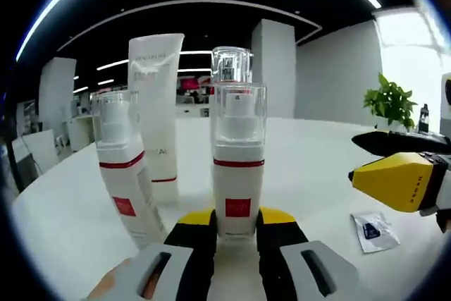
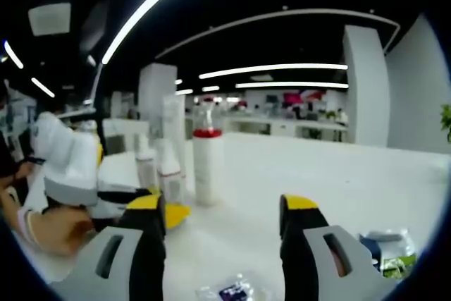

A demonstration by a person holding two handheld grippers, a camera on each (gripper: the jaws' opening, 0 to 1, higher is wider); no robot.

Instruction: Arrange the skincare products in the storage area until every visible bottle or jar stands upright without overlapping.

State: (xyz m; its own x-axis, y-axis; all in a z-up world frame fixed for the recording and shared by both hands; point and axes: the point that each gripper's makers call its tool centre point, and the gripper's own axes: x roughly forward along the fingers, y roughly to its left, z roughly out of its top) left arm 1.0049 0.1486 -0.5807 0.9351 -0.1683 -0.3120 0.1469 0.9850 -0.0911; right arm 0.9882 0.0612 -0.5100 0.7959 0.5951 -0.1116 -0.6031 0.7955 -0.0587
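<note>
White tabletop [image 1: 317, 167] stretches off into an open office with pillars and ceiling light strips, and I start with the left gripper view. My left gripper [image 1: 237, 234] has its yellow-tipped black jaws on either side of the base of a white pump bottle [image 1: 238, 167], which stands upright between them; the pads look pressed to its sides, so I read it as clamped. That bottle has a clear cap, a red band and a red square label. Just to its left a second pump bottle [image 1: 123, 174] of the same make leans a little, and behind the two stands a tall white tube [image 1: 156, 114], its print too faint to read. Another clear cap [image 1: 231, 65] rises directly behind the held bottle; what is under it is hidden. A small flat sachet [image 1: 372, 231] lies on the table to the right, near the other gripper's yellow jaw tip, and a potted plant [image 1: 390, 101] sits far back. In the right gripper view, my right gripper [image 2: 225, 220] has its jaws spread wide with nothing between them. Well ahead and left of centre stands the white cluster: a red-banded bottle [image 2: 207, 163] and smaller ones beside it, blurred. The left gripper's yellow tip [image 2: 173, 213] touches their base. Crinkled packets [image 2: 391, 255] at the lower right are cut off.
</note>
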